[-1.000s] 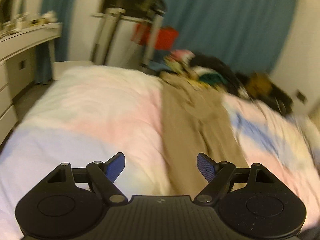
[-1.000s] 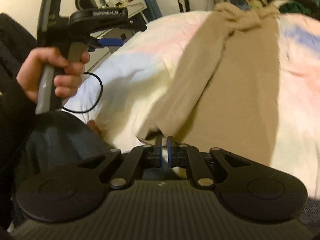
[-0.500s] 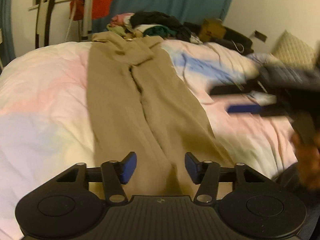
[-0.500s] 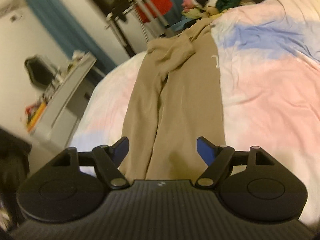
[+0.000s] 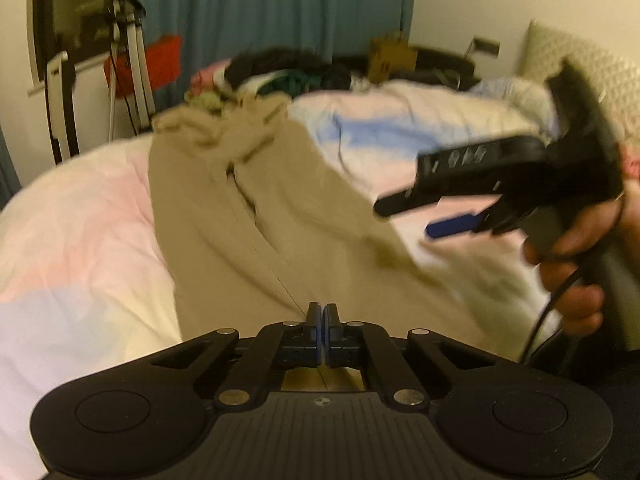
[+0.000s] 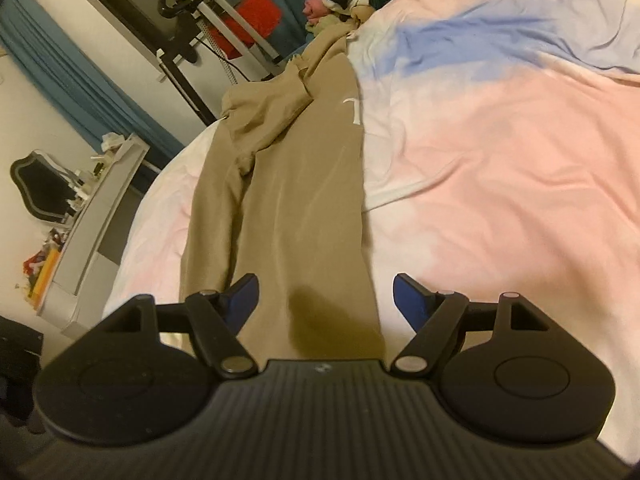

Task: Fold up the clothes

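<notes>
Tan cloth fills the middle of the left wrist view: a pair of trousers point(image 5: 280, 216) laid lengthwise on the bed point(image 5: 80, 216), its waist bunched at the far end near a heap of clothes point(image 5: 280, 72) and its leg ends nearest the camera. The left gripper point(image 5: 323, 322) has its jaws pressed together at the near hem; the fabric runs right up to the blue pads, and whether a fold is pinched between them cannot be told. Only this view shows the right gripper point(image 5: 448, 228) from the side, blurred, held in a hand point(image 5: 576, 264) above the bed's right part, one blue pad jutting out, with a cable hanging below the hand. A blue curtain point(image 5: 272, 12) and a pale headboard point(image 5: 580, 72) stand behind.

The right wrist view looks along the same trousers point(image 6: 288, 200) from their right leg. The right gripper point(image 6: 324, 300) here shows its jaws spread wide, one blue pad on each side of the leg end, neither touching it, nothing held. This view alone shows a white mark point(image 6: 352, 110) on the upper leg, a white desk point(image 6: 96, 216) crowded with small things at the left, and a red box point(image 6: 252, 16) behind a metal stand point(image 6: 224, 20). The pink, blue and cream bed cover point(image 6: 512, 184) lies wrinkled to the right.
</notes>
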A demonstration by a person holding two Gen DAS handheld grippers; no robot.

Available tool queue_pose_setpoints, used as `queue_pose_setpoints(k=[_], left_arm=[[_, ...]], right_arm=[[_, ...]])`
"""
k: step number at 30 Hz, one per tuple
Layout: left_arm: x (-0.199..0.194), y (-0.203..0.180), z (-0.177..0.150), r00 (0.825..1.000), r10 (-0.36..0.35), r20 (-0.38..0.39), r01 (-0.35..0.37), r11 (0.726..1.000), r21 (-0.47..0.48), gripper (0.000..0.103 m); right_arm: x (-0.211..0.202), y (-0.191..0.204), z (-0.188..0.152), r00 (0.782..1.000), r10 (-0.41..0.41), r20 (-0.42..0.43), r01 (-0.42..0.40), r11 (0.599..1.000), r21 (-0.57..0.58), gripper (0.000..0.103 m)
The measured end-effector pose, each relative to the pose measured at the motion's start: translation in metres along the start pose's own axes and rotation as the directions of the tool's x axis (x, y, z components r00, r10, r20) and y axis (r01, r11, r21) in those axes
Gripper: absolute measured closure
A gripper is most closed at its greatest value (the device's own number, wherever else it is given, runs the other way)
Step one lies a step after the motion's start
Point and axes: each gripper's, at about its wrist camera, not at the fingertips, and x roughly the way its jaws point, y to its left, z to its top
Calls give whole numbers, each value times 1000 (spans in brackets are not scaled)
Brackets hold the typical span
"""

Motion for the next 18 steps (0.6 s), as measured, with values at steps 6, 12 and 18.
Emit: queue_pose_setpoints(k=[6, 12, 18], left_arm=[[-3, 1, 4, 999, -41, 26, 41, 999, -13, 102], [16, -7, -1, 991, -98, -87, 99, 995, 4, 101], [32, 8, -2, 965, -180, -193, 159, 980, -117, 71]], right_arm=[[4, 1, -1, 999, -37, 7, 37, 999, -40, 26], [1, -5, -5, 999, -35, -3, 35, 999, -3, 26], [-7, -12, -12, 1000, 12, -28, -10, 998, 63, 26]])
